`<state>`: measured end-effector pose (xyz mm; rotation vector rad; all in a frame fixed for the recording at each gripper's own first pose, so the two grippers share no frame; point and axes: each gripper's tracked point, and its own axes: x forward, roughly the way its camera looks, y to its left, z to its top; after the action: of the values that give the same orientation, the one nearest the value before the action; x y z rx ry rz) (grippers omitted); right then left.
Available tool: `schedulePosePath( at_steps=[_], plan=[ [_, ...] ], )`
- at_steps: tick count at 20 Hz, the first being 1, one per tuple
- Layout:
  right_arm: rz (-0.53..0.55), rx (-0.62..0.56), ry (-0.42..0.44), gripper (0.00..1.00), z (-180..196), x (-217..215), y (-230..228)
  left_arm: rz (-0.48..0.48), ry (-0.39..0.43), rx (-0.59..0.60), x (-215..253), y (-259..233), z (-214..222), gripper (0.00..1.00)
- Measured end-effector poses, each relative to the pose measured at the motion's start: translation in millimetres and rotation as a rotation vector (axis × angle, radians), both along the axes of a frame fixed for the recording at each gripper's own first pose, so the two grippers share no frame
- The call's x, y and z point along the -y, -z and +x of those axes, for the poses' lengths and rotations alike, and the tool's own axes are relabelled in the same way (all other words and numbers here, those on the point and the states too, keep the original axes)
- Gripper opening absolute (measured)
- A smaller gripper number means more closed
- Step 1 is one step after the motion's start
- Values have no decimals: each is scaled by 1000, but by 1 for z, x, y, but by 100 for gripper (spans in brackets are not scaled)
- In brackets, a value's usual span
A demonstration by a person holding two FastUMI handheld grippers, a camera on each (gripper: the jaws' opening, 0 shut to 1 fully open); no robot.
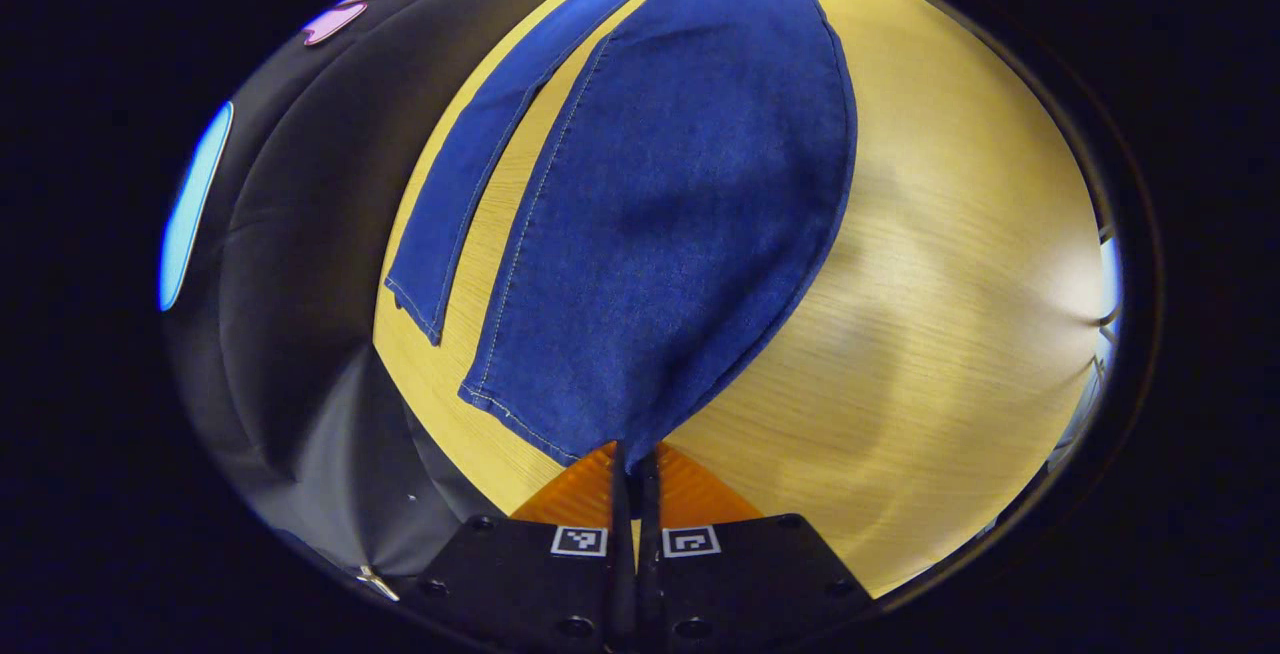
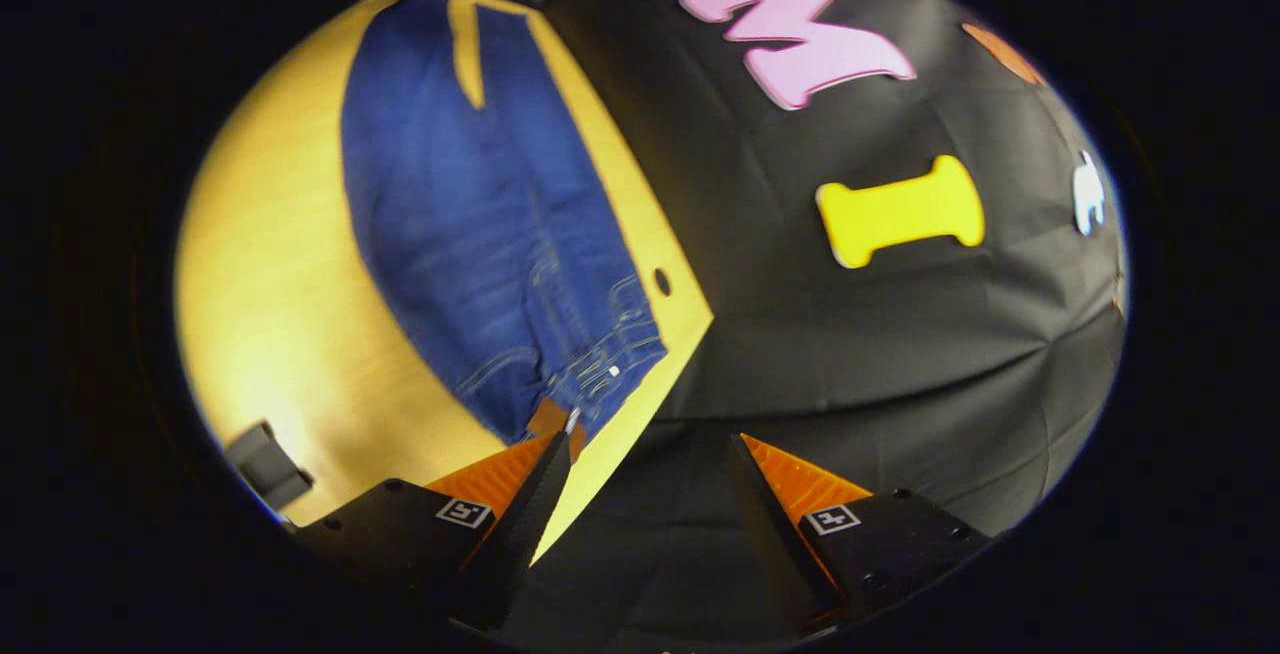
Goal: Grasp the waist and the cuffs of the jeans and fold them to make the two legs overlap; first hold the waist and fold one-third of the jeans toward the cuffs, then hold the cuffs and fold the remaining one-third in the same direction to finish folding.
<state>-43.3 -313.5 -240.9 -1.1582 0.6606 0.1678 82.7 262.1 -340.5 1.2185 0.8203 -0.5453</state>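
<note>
Altogether, one pair of jeans [image 1: 660,204] lies on one wooden table [image 1: 960,264], with two legs to count and two grippers working at opposite ends. In the left gripper view the two legs run away from the camera: the nearer, wider leg [image 1: 690,234] fills the middle, and the second leg [image 1: 470,194] lies to its left, parted from it by a narrow wedge of bare wood, so the legs are side by side and not overlapped. Each leg ends in a stitched cuff, two cuffs in all; the cuff of the narrow leg [image 1: 412,306] lies flat near the table's edge. The denim is a deep, even blue with pale seam stitching along the leg edges.

The left gripper [image 1: 634,469] has its fingers drawn together until only a thin slit remains, and the corner of the wider leg's cuff runs down into that slit, pinched between them.

In the right gripper view the waist end [image 2: 590,364] of the jeans sits near a corner of the table [image 2: 280,314], showing faded creases, pocket stitching and a small bright rivet. The right gripper [image 2: 650,449] stands wide apart, gripping nothing; one finger [image 2: 530,494] lies at the waistband's edge while the other hangs off the table over the black cloth wall [image 2: 900,334]. One small dark hole [image 2: 662,282] marks the tabletop beside the jeans.
</note>
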Motion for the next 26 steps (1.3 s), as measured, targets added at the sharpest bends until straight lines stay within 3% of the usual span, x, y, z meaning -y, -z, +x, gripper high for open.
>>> schedulePosePath(
  at_steps=[5,8,11,15,16,17,20,21,22,23,25,26],
  plan=[
    [-143,-159,-113,98,10,12,63,-15,-35,26,-1,0,0,6],
    [-153,-239,-99,98,14,22,101,-18,-55,38,-1,0,1,6],
    [-228,-205,-165,92,30,26,105,-22,-75,40,-1,0,3,6],
    [-267,-170,-175,90,48,24,109,-34,-101,58,0,0,3,6],
    [-277,-162,-167,86,54,23,110,-36,-106,64,0,1,4,6],
    [-271,-173,-153,93,58,22,116,-39,-113,71,1,-2,0,6],
    [-274,-199,-128,31,67,21,129,-50,-139,92,1,-2,0,6],
    [-276,-199,-133,35,67,20,131,-53,-147,100,2,-3,0,6],
    [-279,-202,-142,27,63,20,130,-56,-155,107,3,-2,0,6],
    [-275,-194,-144,27,60,19,125,-57,-162,115,3,-3,0,6],
    [-213,-211,-127,13,62,21,132,-53,-186,136,2,-2,1,6],
    [-178,-236,-118,12,58,19,130,-57,-197,146,3,-3,0,6]
  ],
)
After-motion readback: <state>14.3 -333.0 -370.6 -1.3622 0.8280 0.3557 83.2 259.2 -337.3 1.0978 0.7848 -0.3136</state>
